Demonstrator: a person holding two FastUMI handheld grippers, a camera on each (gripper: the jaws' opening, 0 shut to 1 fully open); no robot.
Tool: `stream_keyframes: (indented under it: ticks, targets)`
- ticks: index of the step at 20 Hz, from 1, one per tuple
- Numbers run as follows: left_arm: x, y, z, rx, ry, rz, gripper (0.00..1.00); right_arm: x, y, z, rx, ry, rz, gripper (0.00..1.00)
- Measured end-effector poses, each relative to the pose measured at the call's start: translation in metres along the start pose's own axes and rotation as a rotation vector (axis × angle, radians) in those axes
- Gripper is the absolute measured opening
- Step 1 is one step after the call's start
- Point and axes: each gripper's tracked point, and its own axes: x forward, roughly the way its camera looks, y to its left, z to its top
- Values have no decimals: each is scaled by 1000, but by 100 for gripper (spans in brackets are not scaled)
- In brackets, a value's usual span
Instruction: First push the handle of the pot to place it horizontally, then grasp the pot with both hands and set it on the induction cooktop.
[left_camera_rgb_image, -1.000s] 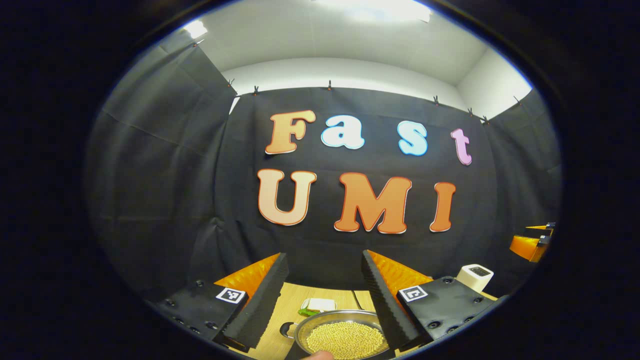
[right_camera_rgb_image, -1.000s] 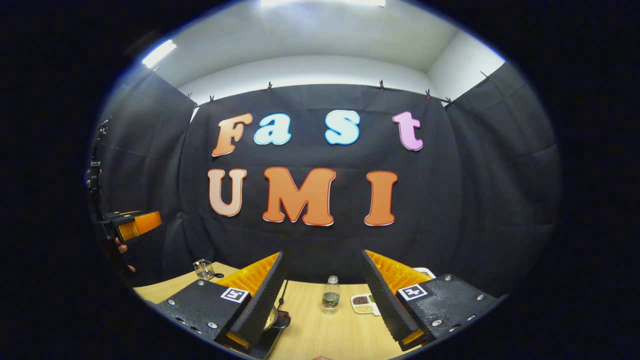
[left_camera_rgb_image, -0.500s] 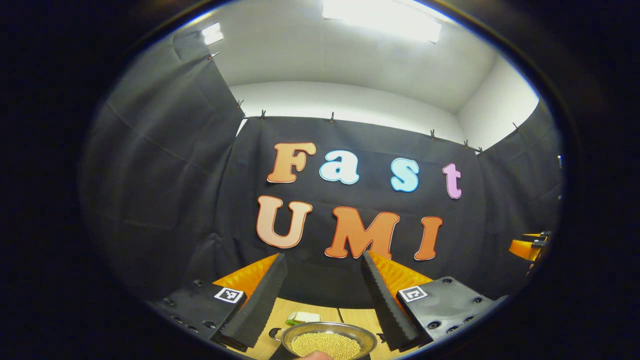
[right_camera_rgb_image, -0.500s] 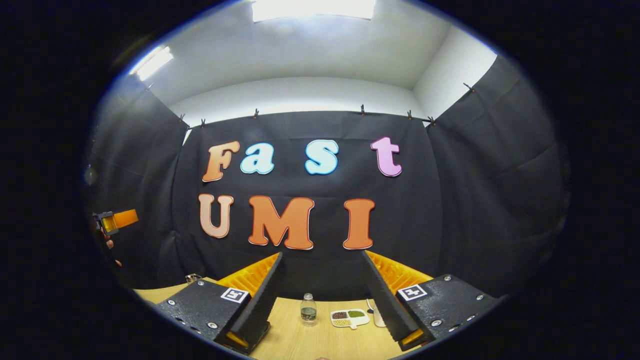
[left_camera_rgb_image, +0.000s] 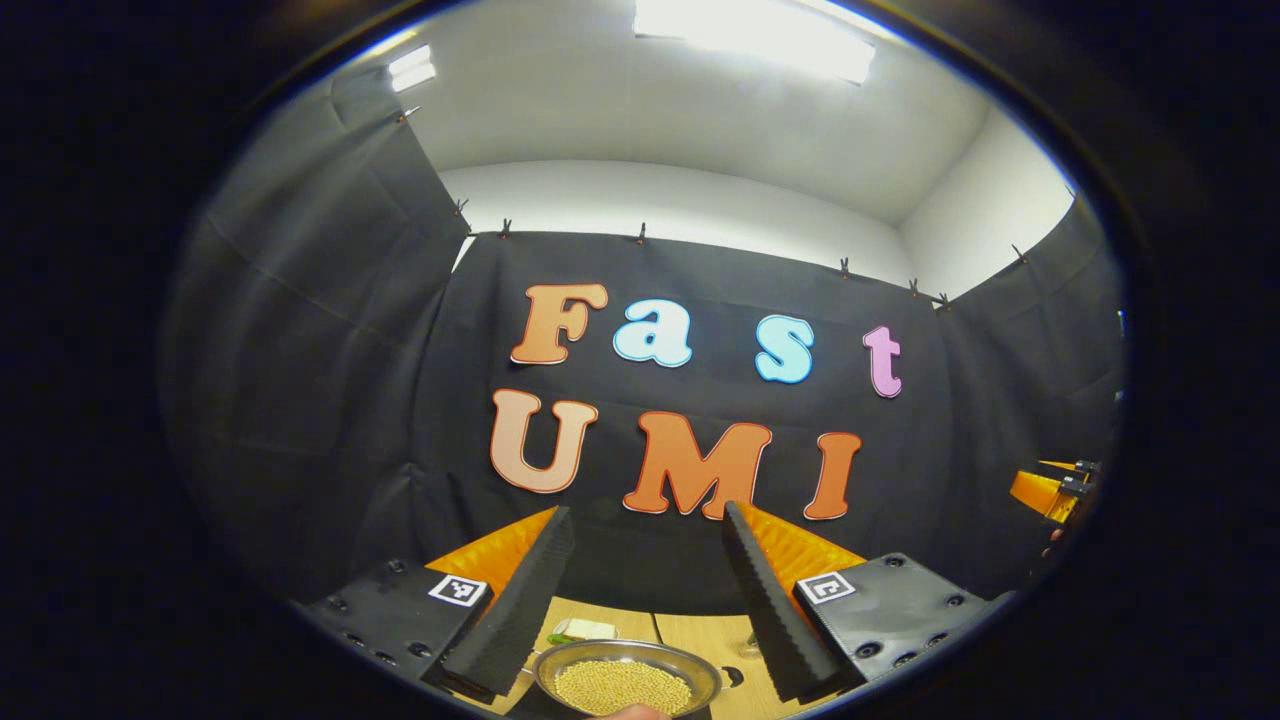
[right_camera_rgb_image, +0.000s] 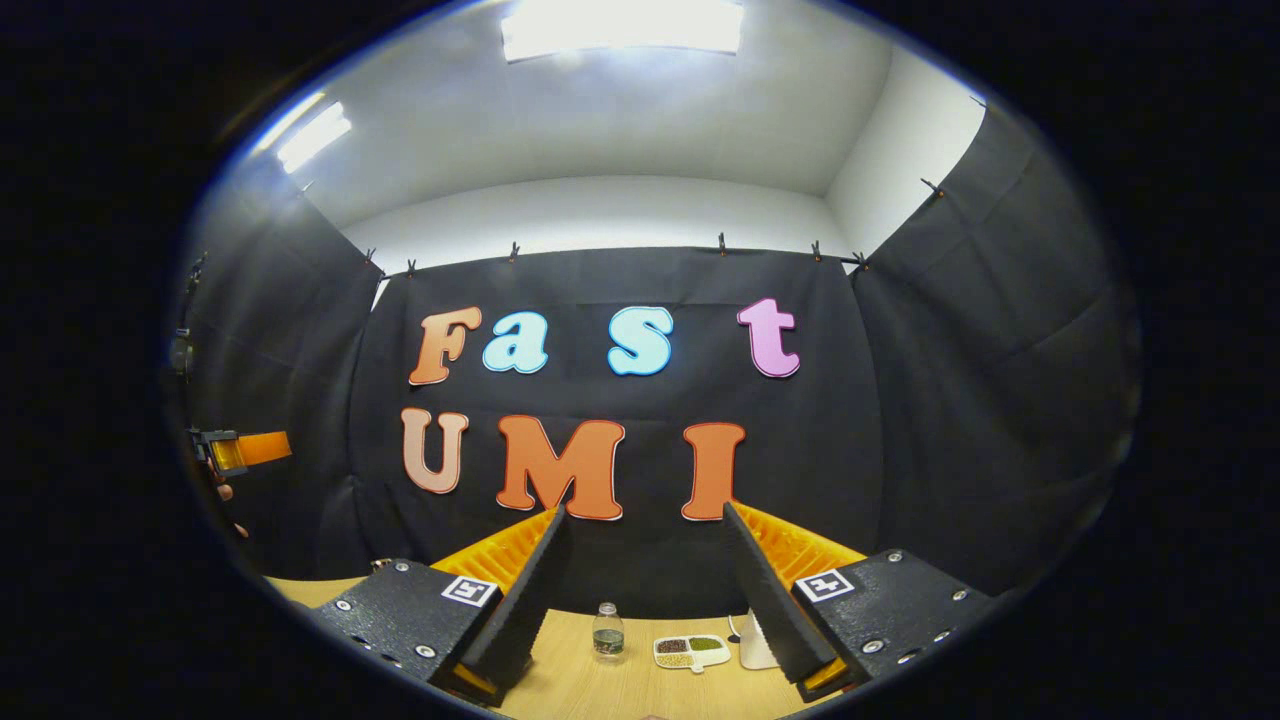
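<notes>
Left gripper view: I hold my left gripper (left_camera_rgb_image: 640, 590) high, fingers spread, nothing between them | pot (left_camera_rgb_image: 627, 683) of yellow grains sits on the table (left_camera_rgb_image: 700, 635) below — untouched | right gripper (right_camera_rgb_image: 640, 590) also spread, above a bottle (right_camera_rgb_image: 606, 633) and snack tray (right_camera_rgb_image: 692, 650) | both raised, I judge, to line up before pushing the handle.

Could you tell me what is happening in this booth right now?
A person holds a hand-held gripper in each hand, both open and gripping nothing. The left hand-held gripper hangs above a metal pot of pale grains on the wooden table. The right hand-held gripper faces a small bottle and a divided dish.
</notes>
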Motion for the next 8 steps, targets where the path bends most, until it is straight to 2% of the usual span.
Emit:
stream_keyframes:
  ticks: [1,2,3,4,5,6,8]
  targets:
    - [1,1,2,5,-1,3,98,-1,-1,4,1,-11,0,97]
    - [4,-1,3,17,0,2,98,-1,0,8,1,-22,3,93]
    - [3,-4,4,24,1,0,97,-1,0,12,1,-33,4,93]
    - [3,-8,4,29,3,-9,97,-2,1,15,1,-43,11,97]
    - [-1,-13,5,29,4,-19,98,-3,3,19,-1,-52,16,97]
    - [-2,-16,6,31,3,-28,98,-3,6,21,-4,-55,20,93]
    - [-4,-11,15,52,-28,-17,98,-5,7,22,-4,-52,26,93]
